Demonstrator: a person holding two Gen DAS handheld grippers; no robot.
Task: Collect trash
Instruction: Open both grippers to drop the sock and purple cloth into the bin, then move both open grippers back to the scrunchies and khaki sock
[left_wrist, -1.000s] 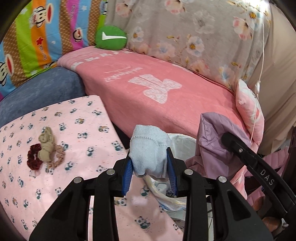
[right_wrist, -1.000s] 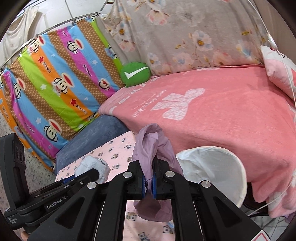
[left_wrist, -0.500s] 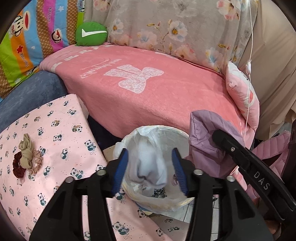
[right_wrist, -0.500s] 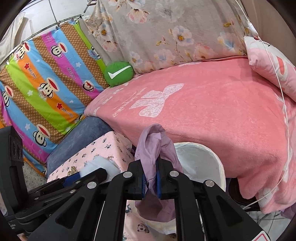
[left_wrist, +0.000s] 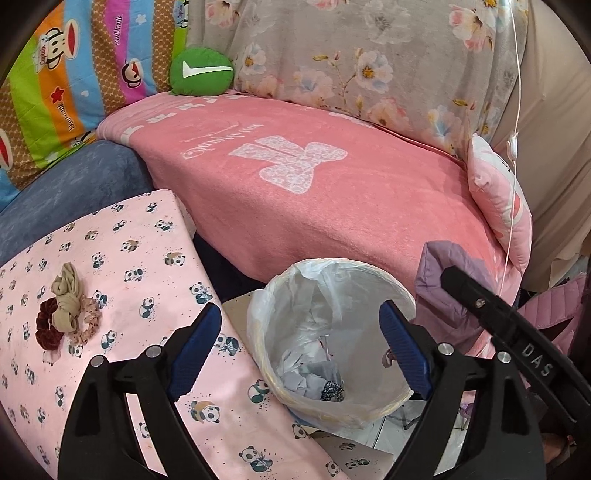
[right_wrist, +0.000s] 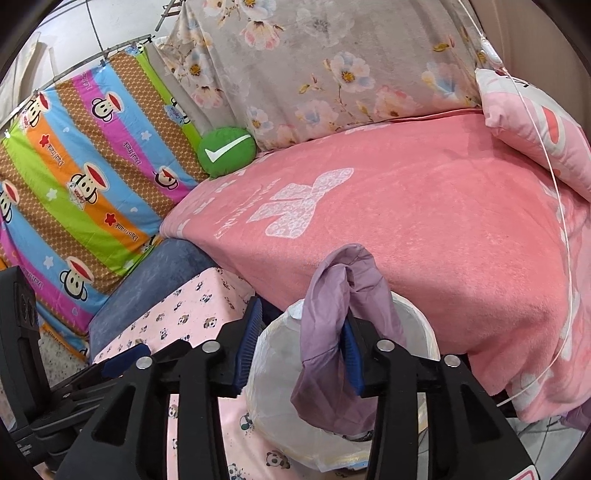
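A white-lined trash bin (left_wrist: 391, 291) stands on the floor between the panda-print surface and the pink sofa. Pale crumpled cloth (left_wrist: 303, 373) lies at its bottom. My left gripper (left_wrist: 299, 343) is open and empty, hovering above the bin. My right gripper (right_wrist: 299, 347) is open over the bin (right_wrist: 424, 325). A purple cloth (right_wrist: 340, 332) hangs draped over its right finger. The same purple cloth (left_wrist: 443, 291) shows in the left wrist view beside the bin's right rim.
Hair scrunchies (left_wrist: 66, 310) lie on the panda-print cloth (left_wrist: 129, 258) at the left. A pink blanket (left_wrist: 314, 192) covers the sofa, with a green cushion (left_wrist: 201, 70) at the back and a pink pillow (left_wrist: 498, 199) at the right. A thin white cord (right_wrist: 554, 206) hangs down.
My left gripper opened and the light blue sock fell into the bin. My right gripper's jaws opened; the purple cloth now hangs on one finger above the bin.
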